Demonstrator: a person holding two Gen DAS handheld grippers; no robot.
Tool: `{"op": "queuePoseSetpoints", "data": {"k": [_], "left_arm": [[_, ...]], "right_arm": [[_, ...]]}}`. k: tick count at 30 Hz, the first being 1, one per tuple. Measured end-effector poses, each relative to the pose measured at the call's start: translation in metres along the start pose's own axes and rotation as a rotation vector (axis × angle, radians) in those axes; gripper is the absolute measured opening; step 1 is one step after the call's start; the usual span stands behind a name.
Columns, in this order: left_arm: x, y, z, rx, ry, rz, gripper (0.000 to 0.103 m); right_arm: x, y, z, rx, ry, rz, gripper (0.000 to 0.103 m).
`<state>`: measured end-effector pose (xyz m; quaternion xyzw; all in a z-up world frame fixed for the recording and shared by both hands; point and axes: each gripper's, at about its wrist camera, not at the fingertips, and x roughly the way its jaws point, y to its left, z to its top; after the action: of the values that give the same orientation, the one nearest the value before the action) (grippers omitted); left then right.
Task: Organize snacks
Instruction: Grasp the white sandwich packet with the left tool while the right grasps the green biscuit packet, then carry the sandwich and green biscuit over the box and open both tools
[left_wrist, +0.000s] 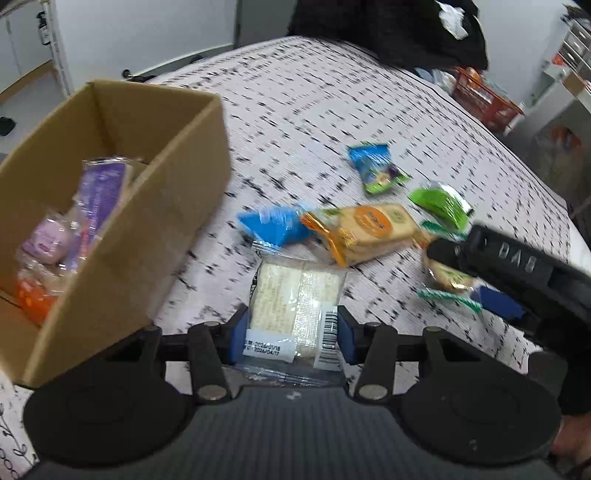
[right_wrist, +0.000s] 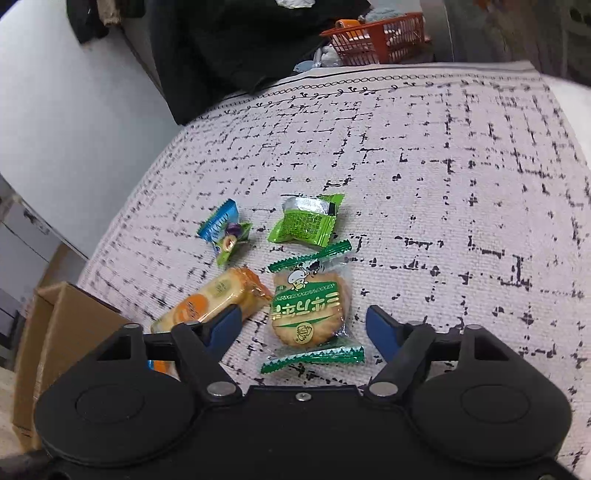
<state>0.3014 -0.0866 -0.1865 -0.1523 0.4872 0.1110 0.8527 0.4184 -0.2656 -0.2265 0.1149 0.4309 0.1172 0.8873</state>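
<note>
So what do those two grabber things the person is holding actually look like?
Both are black plastic. The left gripper and right gripper each have two blue-padded fingers on hinged black links with silver pins, above two round black discs. The right one's side carries raised letters.

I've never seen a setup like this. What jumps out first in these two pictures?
Bright snack packets scattered on a speckled tablecloth. The left gripper is shut on a clear-wrapped pale wafer pack, beside a cardboard box already holding purple and orange snacks. The right gripper stands open around a round biscuit in a green-edged wrapper, next to an orange cake packet.
</note>
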Motion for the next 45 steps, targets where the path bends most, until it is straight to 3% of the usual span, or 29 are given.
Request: {"op": "queuePoseSetpoints", "data": {"k": [3, 4, 6, 7, 11, 34, 45], "left_arm": [[-0.005, 0.005, 0.003, -0.007, -0.01, 0.006, 0.048], [-0.007, 0.006, 0.004, -0.012, -0.012, 0.005, 0.048], [-0.011, 0.008, 0.005, -0.018, -0.022, 0.005, 0.048], [-0.014, 0.009, 0.006, -0.019, -0.028, 0.006, 0.048], [-0.026, 0.014, 0.009, -0.027, -0.046, 0.007, 0.048], [-0.108, 0.049, 0.021, -0.078, -0.193, 0.002, 0.048], [-0.131, 0.098, 0.039, -0.144, -0.239, 0.067, 0.048]], "right_arm": [[-0.001, 0.007, -0.005, -0.068, -0.009, -0.048, 0.053], [-0.002, 0.007, -0.005, -0.075, -0.003, -0.041, 0.037], [-0.004, 0.007, -0.006, -0.07, -0.005, -0.036, 0.037], [-0.006, 0.007, -0.007, -0.068, -0.011, -0.034, 0.026], [-0.014, 0.009, -0.007, -0.066, -0.04, -0.009, 0.018], [-0.067, 0.023, -0.005, 0.001, -0.151, 0.203, 0.014], [-0.087, 0.058, 0.0, -0.008, -0.2, 0.312, 0.014]]}}
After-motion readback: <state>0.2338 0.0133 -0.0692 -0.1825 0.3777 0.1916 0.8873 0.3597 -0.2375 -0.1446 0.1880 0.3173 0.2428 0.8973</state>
